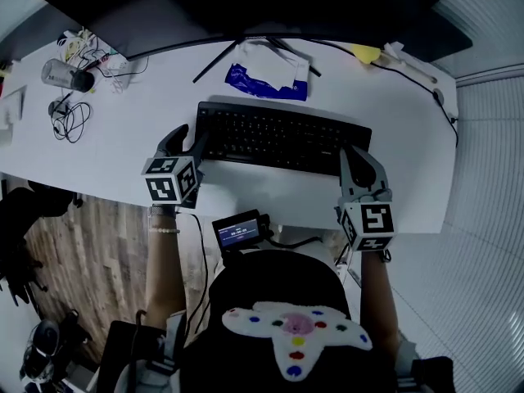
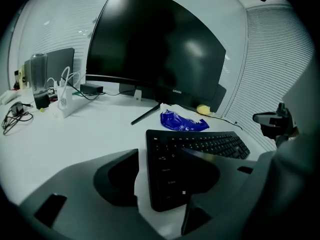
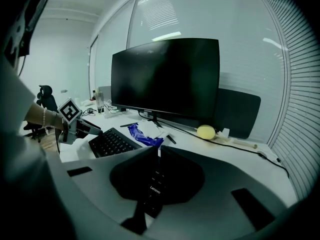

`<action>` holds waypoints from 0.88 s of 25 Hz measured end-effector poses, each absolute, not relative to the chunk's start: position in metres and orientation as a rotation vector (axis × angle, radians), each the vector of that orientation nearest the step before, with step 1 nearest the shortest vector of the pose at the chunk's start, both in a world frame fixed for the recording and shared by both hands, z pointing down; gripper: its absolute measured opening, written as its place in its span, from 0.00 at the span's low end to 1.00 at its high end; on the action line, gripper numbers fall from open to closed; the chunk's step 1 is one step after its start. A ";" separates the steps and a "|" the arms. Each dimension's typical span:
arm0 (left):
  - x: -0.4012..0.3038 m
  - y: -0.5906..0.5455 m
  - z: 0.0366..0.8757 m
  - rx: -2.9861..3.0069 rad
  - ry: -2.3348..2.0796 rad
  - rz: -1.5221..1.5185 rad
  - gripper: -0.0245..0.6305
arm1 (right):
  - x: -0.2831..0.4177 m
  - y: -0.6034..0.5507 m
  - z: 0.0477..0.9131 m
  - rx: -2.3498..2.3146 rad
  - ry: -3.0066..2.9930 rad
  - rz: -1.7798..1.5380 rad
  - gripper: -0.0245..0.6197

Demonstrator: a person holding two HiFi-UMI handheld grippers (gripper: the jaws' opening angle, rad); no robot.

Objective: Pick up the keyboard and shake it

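Worked over a white desk spread beneath both grippers. Faced a wide dark monitor well beyond the jaws. Found the keyboard lying flat on the desk just ahead, spanning from one gripper to the other. Had the left gripper released, jaws spread wide, with the keyboard's left end between them and bare desk showing beside the outer jaw. Had the right gripper clenched, jaws drawn nearly together on the keyboard's right end.

Looked like a lift not yet begun, with only one end secured. Called for closing the left jaws squarely on the left end, on the frame rather than the keys, as far in as the right hold. Called next for raising both ends together and level, so that nothing twisted or slid out of the narrower grip. Seemed wise to shake in short strokes close above the desk, short of the blue wrapper and the monitor's stand leg beyond the jaws.

Read "Lenovo" in pale letters on the keyboard, just under the right jaws. Made out a small light badge on the monitor's lower edge, too small to read. Could not read the keycaps.
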State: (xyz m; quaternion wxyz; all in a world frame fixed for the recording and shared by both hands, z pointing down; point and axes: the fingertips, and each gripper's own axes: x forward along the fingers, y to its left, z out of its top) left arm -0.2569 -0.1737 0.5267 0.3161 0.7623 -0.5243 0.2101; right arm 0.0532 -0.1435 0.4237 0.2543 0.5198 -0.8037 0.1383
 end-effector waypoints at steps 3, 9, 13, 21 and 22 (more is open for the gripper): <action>-0.258 -0.178 0.535 1.991 -1.371 0.550 0.38 | 0.058 -0.141 0.431 1.421 -2.148 0.396 0.10; -0.254 -0.182 0.545 1.996 -1.336 0.568 0.38 | 0.069 -0.139 0.442 1.446 -2.103 0.425 0.10; -0.256 -0.181 0.544 1.994 -1.317 0.526 0.38 | 0.080 -0.139 0.451 1.467 -2.061 0.446 0.10; -0.251 -0.181 0.543 1.996 -1.267 0.514 0.33 | 0.116 -0.144 0.482 1.518 -1.933 0.533 0.11; -0.251 -0.180 0.543 1.995 -1.267 0.514 0.33 | 0.121 -0.144 0.487 1.525 -1.918 0.556 0.11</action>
